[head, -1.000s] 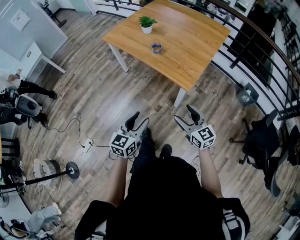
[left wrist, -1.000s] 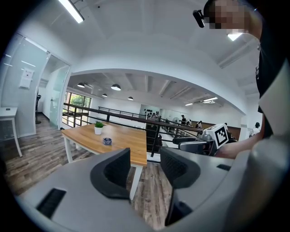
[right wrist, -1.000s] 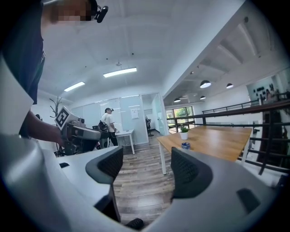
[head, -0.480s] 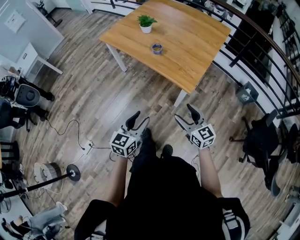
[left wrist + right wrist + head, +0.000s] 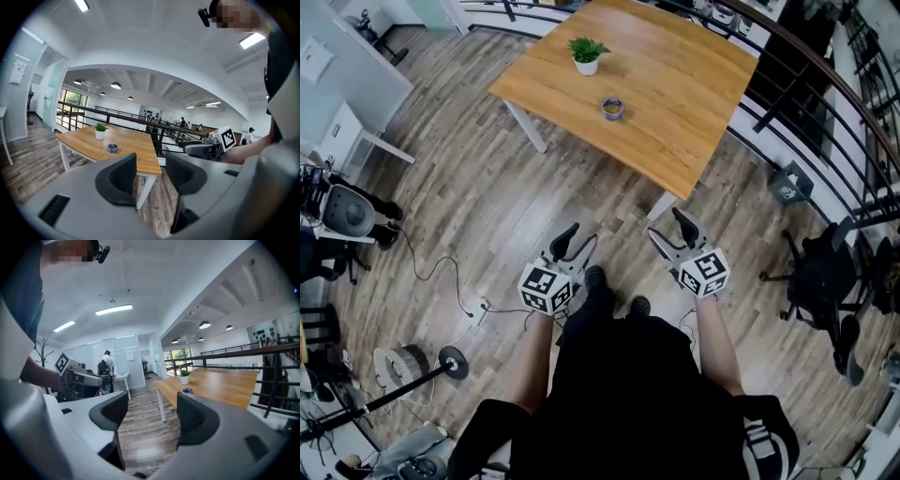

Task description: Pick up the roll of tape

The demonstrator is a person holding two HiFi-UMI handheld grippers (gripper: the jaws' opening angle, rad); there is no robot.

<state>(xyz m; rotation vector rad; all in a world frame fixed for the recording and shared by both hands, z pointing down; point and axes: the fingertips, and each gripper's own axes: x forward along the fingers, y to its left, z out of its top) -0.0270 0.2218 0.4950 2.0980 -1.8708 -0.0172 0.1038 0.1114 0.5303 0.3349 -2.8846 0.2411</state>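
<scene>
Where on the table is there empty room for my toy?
Most of the table is bare: the whole side toward the railing, right of the tape roll. Only the potted plant and tape crowd its left part.

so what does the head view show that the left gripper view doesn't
Only the head view shows the floor clutter: a power strip with its cable, a round-based stand, and the black office chair at the right. Only the left gripper view shows the ceiling lights and distant people at the far end of the room. Both show the wooden table carrying the roll of tape and the potted plant, plus the right gripper, jaws apart with nothing between them.
</scene>
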